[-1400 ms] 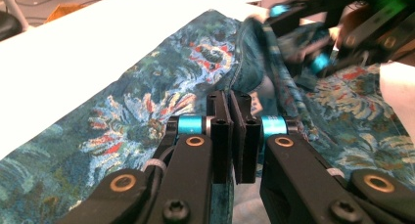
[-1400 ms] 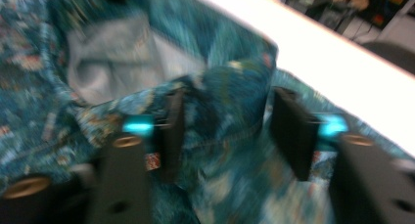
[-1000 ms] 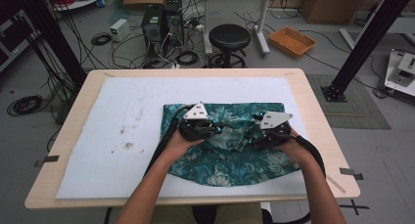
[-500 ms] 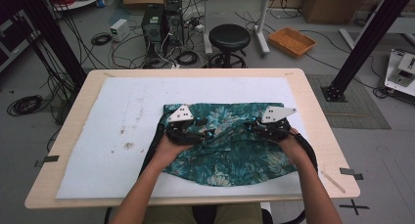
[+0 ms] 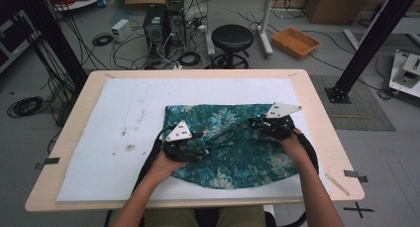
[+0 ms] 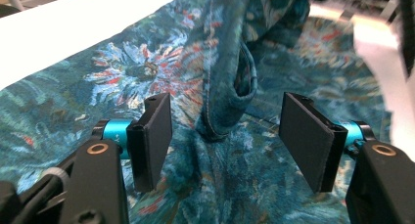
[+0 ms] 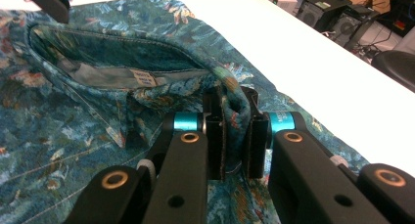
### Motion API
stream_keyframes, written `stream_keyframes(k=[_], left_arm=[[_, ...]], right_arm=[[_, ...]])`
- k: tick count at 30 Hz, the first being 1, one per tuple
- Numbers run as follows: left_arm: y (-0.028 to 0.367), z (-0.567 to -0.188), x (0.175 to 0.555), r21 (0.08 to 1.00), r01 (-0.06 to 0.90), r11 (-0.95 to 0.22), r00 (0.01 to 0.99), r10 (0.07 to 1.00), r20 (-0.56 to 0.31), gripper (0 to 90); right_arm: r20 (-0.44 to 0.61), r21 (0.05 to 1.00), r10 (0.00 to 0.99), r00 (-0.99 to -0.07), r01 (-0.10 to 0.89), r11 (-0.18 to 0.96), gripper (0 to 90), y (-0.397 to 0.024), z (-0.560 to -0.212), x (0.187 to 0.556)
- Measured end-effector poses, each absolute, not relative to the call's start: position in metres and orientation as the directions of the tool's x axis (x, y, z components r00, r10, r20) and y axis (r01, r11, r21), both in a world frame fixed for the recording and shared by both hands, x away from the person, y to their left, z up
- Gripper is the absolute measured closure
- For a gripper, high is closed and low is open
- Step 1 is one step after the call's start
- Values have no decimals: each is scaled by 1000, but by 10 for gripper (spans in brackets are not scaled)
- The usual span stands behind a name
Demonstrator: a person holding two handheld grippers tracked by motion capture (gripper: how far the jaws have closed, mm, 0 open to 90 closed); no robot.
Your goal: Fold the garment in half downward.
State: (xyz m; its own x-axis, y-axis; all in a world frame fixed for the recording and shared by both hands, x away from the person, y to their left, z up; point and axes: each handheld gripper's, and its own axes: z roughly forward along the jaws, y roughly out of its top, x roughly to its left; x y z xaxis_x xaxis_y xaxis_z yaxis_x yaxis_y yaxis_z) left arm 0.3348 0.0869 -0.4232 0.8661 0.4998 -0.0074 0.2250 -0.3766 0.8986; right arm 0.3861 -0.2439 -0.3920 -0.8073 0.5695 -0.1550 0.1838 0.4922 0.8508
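Left gripper (image 5: 198, 150) shifted nearer, jaws just opened, floral garment (image 5: 233, 142), white mat (image 5: 114, 118)

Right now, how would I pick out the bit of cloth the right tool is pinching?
On the white mat lies a teal floral garment. Near its far right corner, the right tool clamps a raised fold, just right of the small white label inside the open neckline.

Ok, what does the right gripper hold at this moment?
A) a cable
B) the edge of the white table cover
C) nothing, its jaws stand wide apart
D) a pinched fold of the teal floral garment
D: in the right gripper view, the right gripper has its jaws clamped on a bunched fold of the teal floral garment.
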Motion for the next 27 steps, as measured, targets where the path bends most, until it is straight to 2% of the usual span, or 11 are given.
stream_keyframes(k=[4,5,6,7,10,15,22,25,27], left_arm=[[75,-427,337,874,192,-446,840,536,89,395],[72,-428,337,869,183,-459,834,541,110,454],[69,-429,338,864,174,-472,826,548,133,571],[66,-430,338,852,163,-498,807,565,175,571],[62,-430,337,839,127,-529,776,580,247,806],[62,-426,331,840,75,-538,739,595,315,830],[65,-425,318,812,3,-584,760,529,378,829],[66,-427,313,810,-2,-587,801,483,353,824],[69,-428,310,822,17,-569,834,462,302,759]], right_arm=[[-143,853,577,-804,195,483,837,-245,-391,385],[-143,853,575,-805,194,485,837,-245,-391,385],[-151,856,572,-806,183,484,837,-244,-391,383],[-151,856,572,-806,183,484,837,-244,-391,383],[-161,864,568,-807,163,476,836,-244,-393,379],[-149,882,575,-805,154,445,834,-250,-400,371],[-139,887,540,-830,138,440,819,-260,-416,349],[-155,875,501,-852,117,469,761,-262,-423,338],[-142,863,472,-870,125,490,693,-265,-427,333]])
